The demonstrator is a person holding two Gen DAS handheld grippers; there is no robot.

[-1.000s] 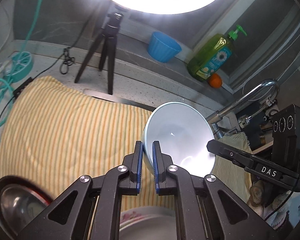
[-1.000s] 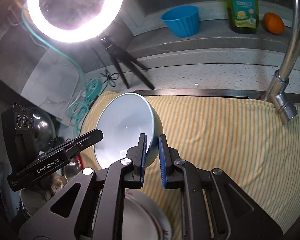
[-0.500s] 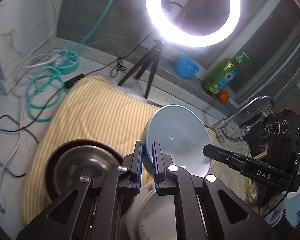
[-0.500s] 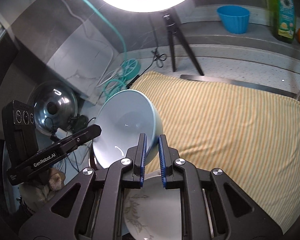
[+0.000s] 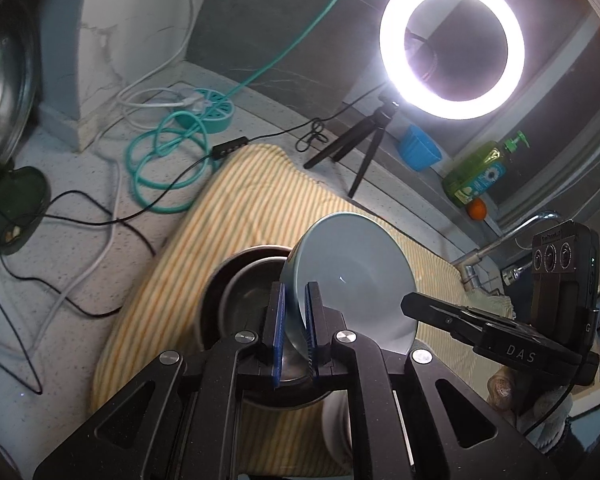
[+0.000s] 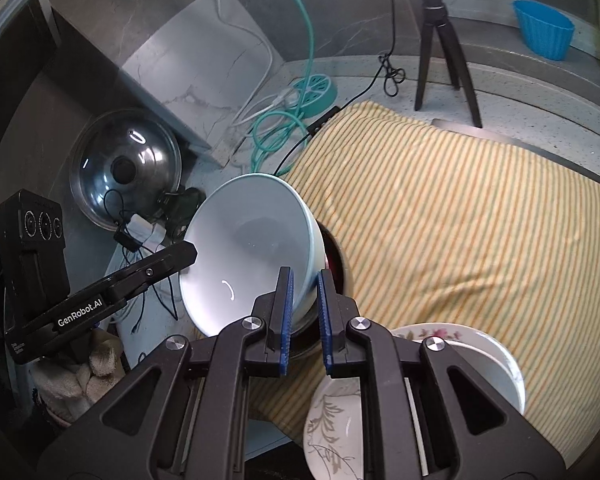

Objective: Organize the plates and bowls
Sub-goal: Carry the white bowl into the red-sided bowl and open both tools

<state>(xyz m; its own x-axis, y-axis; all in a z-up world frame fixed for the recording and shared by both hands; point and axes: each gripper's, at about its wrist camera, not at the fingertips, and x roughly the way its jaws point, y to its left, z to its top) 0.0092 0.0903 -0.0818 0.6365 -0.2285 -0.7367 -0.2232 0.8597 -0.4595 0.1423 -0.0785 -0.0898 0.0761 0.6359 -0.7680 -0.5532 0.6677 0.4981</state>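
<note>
Left wrist view, read from the left: a steel pot lid (image 5: 4,80) leans at the dark edge, then white and black cables and a coiled teal hose (image 5: 168,168) lie on the speckled counter (image 5: 60,280); next comes the yellow striped cloth (image 5: 236,216), with a dark metal bowl (image 5: 236,292) on it; the left gripper (image 5: 296,328) is clamped narrow on the rim of the pale blue bowl (image 5: 352,276), which is tilted up above the metal bowl; further right the right gripper (image 5: 460,316) reaches in to the bowl's opposite rim; behind stand a lit ring light (image 5: 452,44) on a tripod, a blue cup (image 5: 418,152), a green soap bottle (image 5: 476,176), an orange (image 5: 477,210) and a tap (image 5: 508,236).

Right wrist view, again from the left: the left gripper (image 6: 164,264) touches the pale blue bowl (image 6: 252,252) at its far rim, a gloved hand (image 6: 76,376) beneath it; the pot lid (image 6: 126,170) stands behind; the right gripper (image 6: 304,316) pinches the bowl's near rim, jaws narrow; the dark metal bowl (image 6: 334,256) shows just under the blue one; below right, a floral plate (image 6: 332,424) and a white floral bowl (image 6: 480,356) sit near the striped cloth (image 6: 460,220); the blue cup (image 6: 544,28) stands at top right.
</note>
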